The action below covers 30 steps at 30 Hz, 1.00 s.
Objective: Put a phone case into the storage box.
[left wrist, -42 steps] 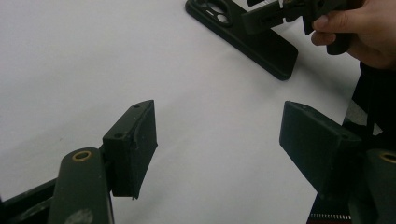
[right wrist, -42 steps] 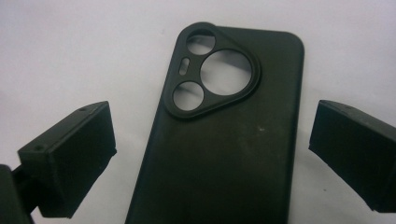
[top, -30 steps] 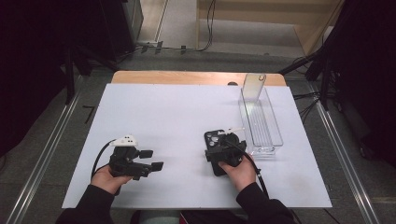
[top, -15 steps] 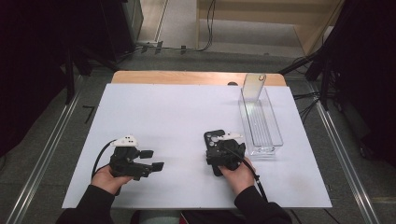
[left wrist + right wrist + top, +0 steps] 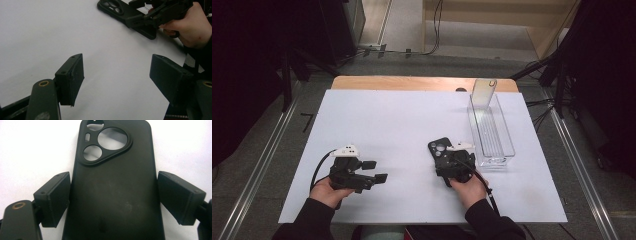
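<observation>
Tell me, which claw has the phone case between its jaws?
The right claw. Its jaws sit on either side of the black phone case lying flat on the table. The left claw is open over bare white table, apart from the case.

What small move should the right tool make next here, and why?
Probably close the right tool on the black phone case: its jaws sit either side of the case's long edges, with a small gap visible on the right, and the case lies flat on the white table.

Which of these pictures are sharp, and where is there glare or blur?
High view: even light, dark surroundings, bright reflections on the clear tray. Left gripper view: jaws sharp, the white table sheet washed out. Right gripper view: the black phone case is slightly soft, with faint smudges.
</observation>
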Tool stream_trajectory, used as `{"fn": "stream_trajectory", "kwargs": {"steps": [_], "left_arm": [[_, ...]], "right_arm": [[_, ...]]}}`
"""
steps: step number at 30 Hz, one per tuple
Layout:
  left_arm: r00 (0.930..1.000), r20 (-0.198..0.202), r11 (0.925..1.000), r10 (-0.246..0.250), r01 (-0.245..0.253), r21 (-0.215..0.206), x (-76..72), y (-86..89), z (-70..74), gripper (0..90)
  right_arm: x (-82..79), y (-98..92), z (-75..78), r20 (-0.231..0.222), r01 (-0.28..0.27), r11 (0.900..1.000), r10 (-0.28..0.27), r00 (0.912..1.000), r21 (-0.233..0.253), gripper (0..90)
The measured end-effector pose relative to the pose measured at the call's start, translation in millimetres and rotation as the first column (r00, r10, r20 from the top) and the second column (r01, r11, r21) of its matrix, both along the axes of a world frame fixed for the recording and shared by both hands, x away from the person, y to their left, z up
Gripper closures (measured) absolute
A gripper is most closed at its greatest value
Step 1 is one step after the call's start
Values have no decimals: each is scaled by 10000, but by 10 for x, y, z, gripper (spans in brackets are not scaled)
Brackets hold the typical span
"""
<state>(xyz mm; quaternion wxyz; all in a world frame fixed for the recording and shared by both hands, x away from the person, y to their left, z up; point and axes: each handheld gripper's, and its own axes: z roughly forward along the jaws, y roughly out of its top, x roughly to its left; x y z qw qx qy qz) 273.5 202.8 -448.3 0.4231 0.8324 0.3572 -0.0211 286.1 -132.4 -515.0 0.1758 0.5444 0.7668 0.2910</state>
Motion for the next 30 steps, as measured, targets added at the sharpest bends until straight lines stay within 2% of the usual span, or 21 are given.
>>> {"fn": "stream_trajectory", "kwargs": {"steps": [9,12,14,21,24,28,30], "left_arm": [[10000,-36,9999,57,-58,-90,1,1,4,281],[9997,-86,9987,227,-230,-461,8,23,32,281],[9995,-73,9980,309,-313,-552,11,32,40,281],[9995,-137,9986,273,-279,-441,7,12,37,281],[9970,-638,9966,447,-489,-669,14,10,52,281],[9968,-502,9913,616,-670,-1134,0,11,96,281],[9975,-392,9915,581,-623,-1141,-4,1,105,281]], "right_arm": [[49,-47,44,-382,-122,9994,135,9992,324,135],[65,-70,71,-416,-111,9986,133,9990,520,135],[73,-85,92,-447,-142,9975,173,9988,691,134],[62,-94,210,-367,-273,9937,315,9988,1090,134],[48,-96,289,-269,-458,9904,497,9984,1304,133],[26,-122,396,-84,-585,9861,605,9981,1554,133],[10,-144,442,-10,-627,9837,638,9980,1687,133]]}}
